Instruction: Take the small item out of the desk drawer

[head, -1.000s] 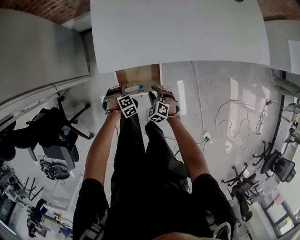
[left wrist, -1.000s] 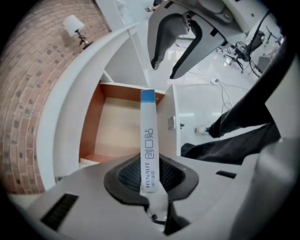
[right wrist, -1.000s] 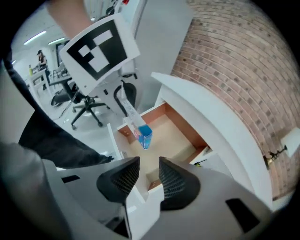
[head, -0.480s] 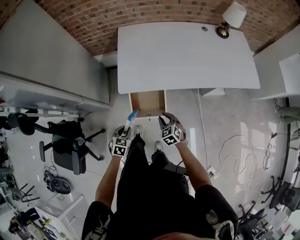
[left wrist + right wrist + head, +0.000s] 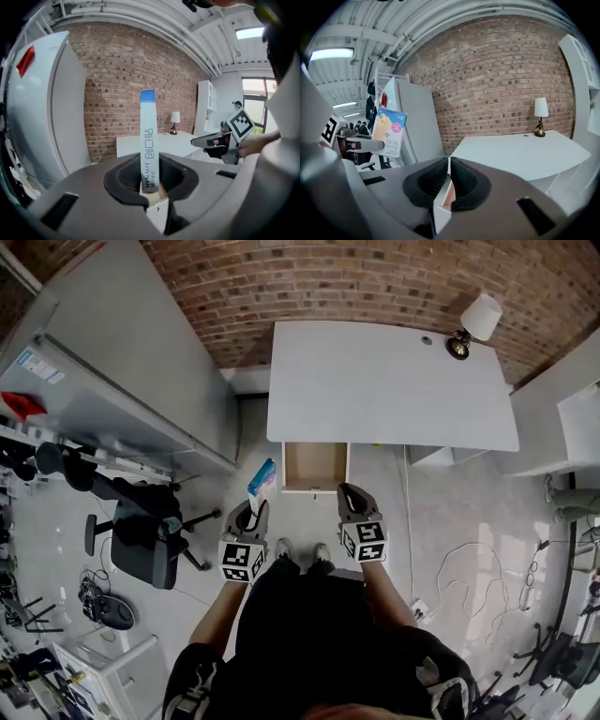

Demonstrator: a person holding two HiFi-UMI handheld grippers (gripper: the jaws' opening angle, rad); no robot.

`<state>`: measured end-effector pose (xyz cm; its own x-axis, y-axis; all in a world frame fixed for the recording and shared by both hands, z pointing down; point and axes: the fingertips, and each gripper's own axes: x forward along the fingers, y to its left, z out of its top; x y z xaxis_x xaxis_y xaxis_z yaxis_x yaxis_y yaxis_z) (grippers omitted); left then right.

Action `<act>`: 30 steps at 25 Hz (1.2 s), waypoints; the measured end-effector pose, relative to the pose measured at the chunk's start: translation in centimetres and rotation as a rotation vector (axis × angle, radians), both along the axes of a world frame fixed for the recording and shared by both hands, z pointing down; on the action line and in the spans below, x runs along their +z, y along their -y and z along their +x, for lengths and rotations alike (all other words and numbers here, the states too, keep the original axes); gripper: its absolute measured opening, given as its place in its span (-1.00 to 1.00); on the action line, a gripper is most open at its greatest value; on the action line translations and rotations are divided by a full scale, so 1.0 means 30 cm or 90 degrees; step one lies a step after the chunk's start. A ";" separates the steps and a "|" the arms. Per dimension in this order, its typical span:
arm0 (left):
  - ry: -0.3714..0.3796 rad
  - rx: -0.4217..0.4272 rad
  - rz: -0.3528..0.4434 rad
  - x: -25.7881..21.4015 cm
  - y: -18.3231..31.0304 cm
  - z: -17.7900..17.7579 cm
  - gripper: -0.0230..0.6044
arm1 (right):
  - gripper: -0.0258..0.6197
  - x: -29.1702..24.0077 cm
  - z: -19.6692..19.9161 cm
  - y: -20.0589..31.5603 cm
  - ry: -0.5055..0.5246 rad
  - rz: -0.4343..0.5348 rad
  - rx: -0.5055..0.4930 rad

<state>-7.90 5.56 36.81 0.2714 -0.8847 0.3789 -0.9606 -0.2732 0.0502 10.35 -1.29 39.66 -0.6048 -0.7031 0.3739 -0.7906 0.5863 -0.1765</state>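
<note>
The white desk (image 5: 394, 381) has its wooden drawer (image 5: 314, 468) pulled out, and the drawer's bottom is bare. My left gripper (image 5: 254, 511) is shut on a small blue and white box (image 5: 262, 486), held up to the left of the drawer. In the left gripper view the box (image 5: 148, 136) stands upright, edge on, between the pads of the left gripper (image 5: 150, 180). My right gripper (image 5: 352, 494) hovers just in front of the drawer's right corner. Its jaws are closing, and in the right gripper view the right gripper (image 5: 449, 176) has nothing between its pads. The box (image 5: 389, 132) shows there at the left.
A table lamp (image 5: 473, 322) stands at the desk's far right corner by the brick wall (image 5: 375, 277). A tall grey cabinet (image 5: 122, 362) runs along the left, with an office chair (image 5: 141, 531) beside it. White shelving (image 5: 572, 427) is on the right.
Both grippers have drawn back from the drawer. The left one has carried the box out and off to the left. The right gripper's jaws have come together.
</note>
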 end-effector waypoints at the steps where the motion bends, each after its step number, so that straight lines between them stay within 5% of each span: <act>1: -0.006 -0.009 0.022 -0.059 -0.005 -0.006 -0.70 | -0.80 -0.053 -0.006 -0.011 0.005 0.012 0.002; 7: -0.047 -0.053 0.118 -0.282 -0.092 -0.066 -0.70 | -0.81 -0.308 -0.076 -0.132 0.037 0.093 0.025; 16: -0.092 -0.016 0.075 -0.208 -0.179 -0.054 -0.70 | -0.82 -0.325 -0.186 -0.282 0.026 0.097 0.001; 30: -0.083 0.009 0.097 -0.236 -0.159 -0.076 -0.70 | -0.84 -0.348 -0.230 -0.267 0.056 0.095 0.019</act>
<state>-10.18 10.33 29.73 0.3225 -0.9249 0.2012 -0.9446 -0.3009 0.1307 3.45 6.71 29.21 -0.6089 -0.7647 0.2109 -0.7932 0.5881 -0.1580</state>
